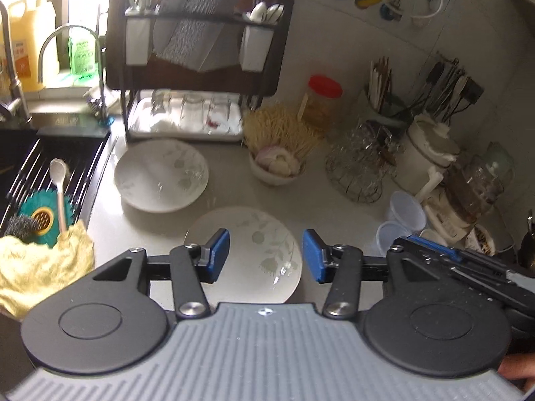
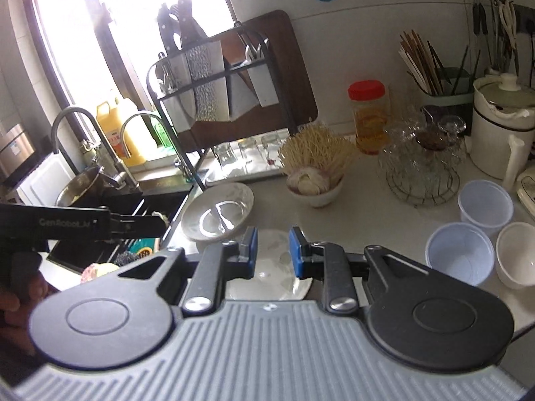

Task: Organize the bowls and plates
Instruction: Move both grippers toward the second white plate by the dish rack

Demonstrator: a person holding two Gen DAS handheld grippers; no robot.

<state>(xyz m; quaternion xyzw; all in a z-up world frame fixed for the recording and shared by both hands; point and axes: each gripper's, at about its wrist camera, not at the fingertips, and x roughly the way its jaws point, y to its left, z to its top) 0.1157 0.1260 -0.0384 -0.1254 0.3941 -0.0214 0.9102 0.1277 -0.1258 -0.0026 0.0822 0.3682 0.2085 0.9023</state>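
Against the wall: black wire dish rack (image 1: pixel 197 50), red-lidded clear plastic jar (image 1: pixel 322 102). Beside the jar, bristly straw-coloured brush (image 1: pixel 284 130). In the dark sink (image 1: pixel 50 167), long-handled white spoon (image 1: pixel 58 183), crumpled yellow cloth (image 1: pixel 40 267).

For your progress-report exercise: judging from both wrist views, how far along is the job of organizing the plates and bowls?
Early, by the look of it. Done: nothing visibly stacked or racked; the dish rack shows only glasses. In hand: nothing; the left gripper and right gripper hover empty over the near plate. Left: that plate, the far plate by the sink, and the small white bowl beside the plastic cups.
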